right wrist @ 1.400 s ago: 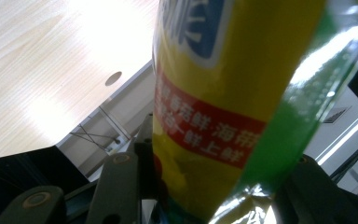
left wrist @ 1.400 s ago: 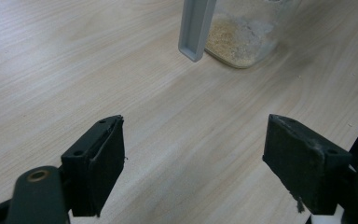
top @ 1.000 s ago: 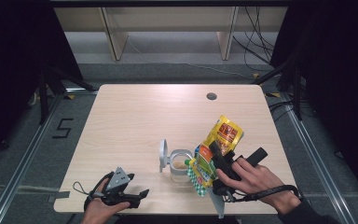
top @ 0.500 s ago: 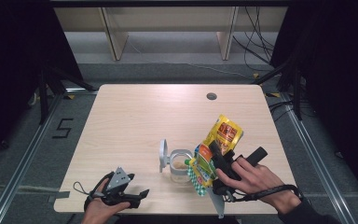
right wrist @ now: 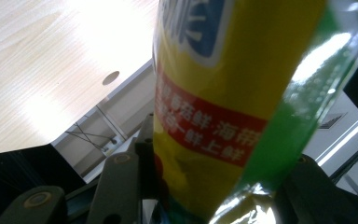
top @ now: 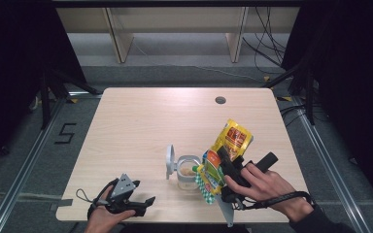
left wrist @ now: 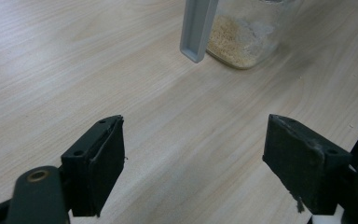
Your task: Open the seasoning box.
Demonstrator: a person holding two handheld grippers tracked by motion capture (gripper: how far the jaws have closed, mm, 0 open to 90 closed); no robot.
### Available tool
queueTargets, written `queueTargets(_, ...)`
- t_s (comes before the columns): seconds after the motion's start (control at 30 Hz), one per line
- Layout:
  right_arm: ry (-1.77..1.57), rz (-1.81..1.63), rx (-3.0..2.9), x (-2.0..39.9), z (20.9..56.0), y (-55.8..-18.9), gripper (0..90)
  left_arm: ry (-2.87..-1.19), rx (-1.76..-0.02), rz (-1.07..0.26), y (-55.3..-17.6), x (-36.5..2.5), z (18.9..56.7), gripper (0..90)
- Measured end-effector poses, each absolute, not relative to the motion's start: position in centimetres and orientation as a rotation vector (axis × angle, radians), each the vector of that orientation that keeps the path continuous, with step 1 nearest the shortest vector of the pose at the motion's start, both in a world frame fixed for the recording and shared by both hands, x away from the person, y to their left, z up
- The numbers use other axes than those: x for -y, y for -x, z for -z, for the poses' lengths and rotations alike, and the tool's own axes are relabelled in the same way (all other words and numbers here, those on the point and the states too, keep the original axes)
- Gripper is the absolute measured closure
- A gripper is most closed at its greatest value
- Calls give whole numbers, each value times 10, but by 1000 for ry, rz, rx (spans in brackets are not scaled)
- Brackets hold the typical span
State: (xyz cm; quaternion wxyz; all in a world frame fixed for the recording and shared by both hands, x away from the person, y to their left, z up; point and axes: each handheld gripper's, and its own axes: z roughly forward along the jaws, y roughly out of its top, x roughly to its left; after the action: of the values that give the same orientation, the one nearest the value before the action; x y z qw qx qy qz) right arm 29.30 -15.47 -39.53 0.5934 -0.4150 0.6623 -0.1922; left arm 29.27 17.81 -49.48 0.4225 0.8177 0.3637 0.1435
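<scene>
A clear jar [top: 188, 171] with pale powder at its bottom stands near the table's front edge, its grey hinged lid [top: 170, 162] flipped open to the left. My right gripper [top: 223, 167] is shut on a yellow and green pouch [top: 226, 150], which is tilted with its green lower end over the jar mouth. In the right gripper view the pouch [right wrist: 233, 93] sits between the black jaws. My left gripper [top: 143, 204] rests open at the front left edge. In the left gripper view the jar [left wrist: 247, 32] and lid [left wrist: 196, 28] lie beyond the wide-apart pads [left wrist: 107, 163].
The wooden table [top: 141, 121] has a round cable hole [top: 220, 100] at its back right. Shelf legs and cables stand on the floor behind the table. Metal rails run along both sides.
</scene>
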Motion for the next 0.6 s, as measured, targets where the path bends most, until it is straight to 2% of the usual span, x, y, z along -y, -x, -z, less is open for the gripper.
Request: queueTargets(0.6, 979, 440, -1533, 155, 394, -292, 590, -2041, -927, -346, -292, -177, 496, 199)
